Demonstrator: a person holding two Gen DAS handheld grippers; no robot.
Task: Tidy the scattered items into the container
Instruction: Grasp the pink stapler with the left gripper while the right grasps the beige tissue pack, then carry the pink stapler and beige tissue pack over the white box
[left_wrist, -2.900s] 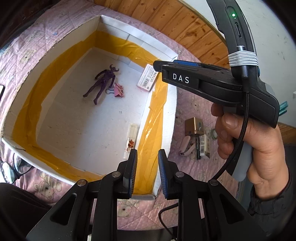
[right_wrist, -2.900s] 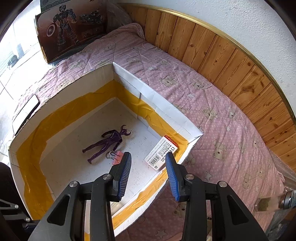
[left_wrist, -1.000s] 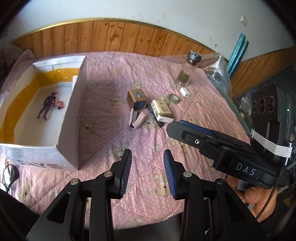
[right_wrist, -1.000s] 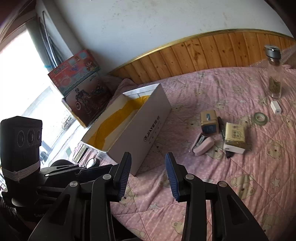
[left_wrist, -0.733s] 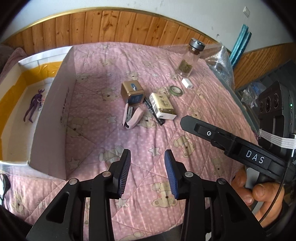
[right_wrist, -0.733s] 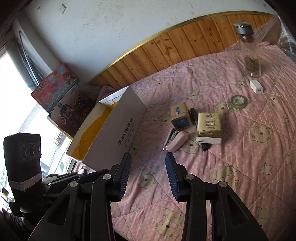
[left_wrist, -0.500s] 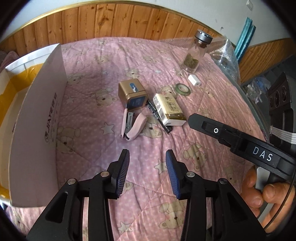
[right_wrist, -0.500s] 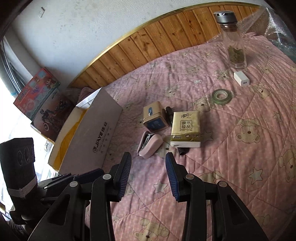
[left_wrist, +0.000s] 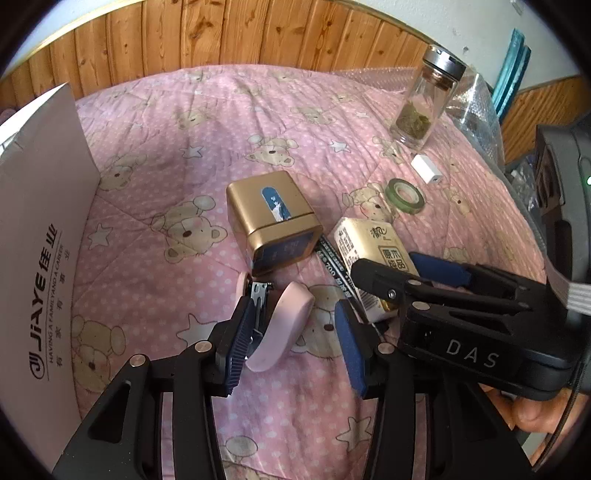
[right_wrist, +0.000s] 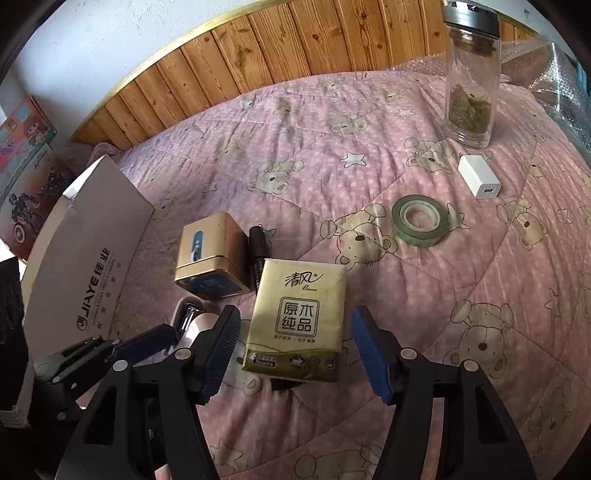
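The pink plastic stapler (left_wrist: 284, 325) lies low in the middle of the left wrist frame on the pink bear-print quilt (left_wrist: 184, 155), between the spread fingers of the open left claw (left_wrist: 291, 339), just below a gold square tin (left_wrist: 271, 221) and a black marker pen (left_wrist: 334, 266). The gold tissue packet (right_wrist: 299, 317) sits at lower centre of the right wrist frame, bracketed by the open right claw (right_wrist: 295, 350) without visible contact. The white cardboard box (right_wrist: 85, 266) stands at the left edge, while a green tape roll (right_wrist: 419, 219), a white charger block (right_wrist: 478, 181) and a glass jar with a metal lid (right_wrist: 469, 74) lie toward the upper right.
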